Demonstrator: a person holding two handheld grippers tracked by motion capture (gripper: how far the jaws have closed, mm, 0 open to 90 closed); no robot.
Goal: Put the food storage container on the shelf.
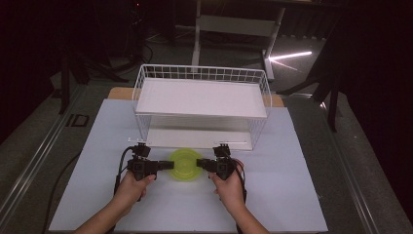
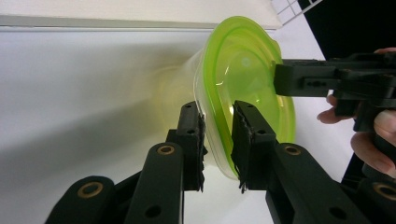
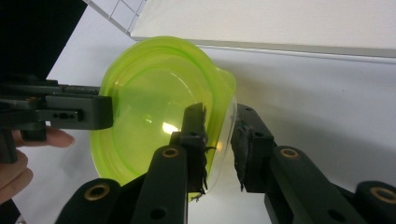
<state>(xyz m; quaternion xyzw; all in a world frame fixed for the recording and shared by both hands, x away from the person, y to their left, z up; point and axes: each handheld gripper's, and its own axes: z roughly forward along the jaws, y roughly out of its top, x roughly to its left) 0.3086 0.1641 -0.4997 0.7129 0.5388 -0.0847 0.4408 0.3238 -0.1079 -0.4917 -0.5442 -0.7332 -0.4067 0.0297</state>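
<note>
A translucent lime-green bowl (image 1: 184, 165) sits on the white table between my two grippers. My left gripper (image 1: 167, 165) comes in from the left and is shut on the bowl's left rim. In the left gripper view one pad lies outside the bowl (image 2: 243, 70) wall and one inside, with the left gripper (image 2: 218, 119) clamped across the rim. My right gripper (image 1: 200, 165) is shut on the opposite rim. In the right gripper view the right gripper (image 3: 219, 122) pinches the bowl (image 3: 149, 102) wall. Each gripper view also shows the other gripper on the far rim.
A white wire rack (image 1: 202, 97) with a white shelf board stands just behind the bowl, its low front opening facing me. The white table mat (image 1: 292, 195) spreads to both sides and toward me. Dark floor and stands surround the table.
</note>
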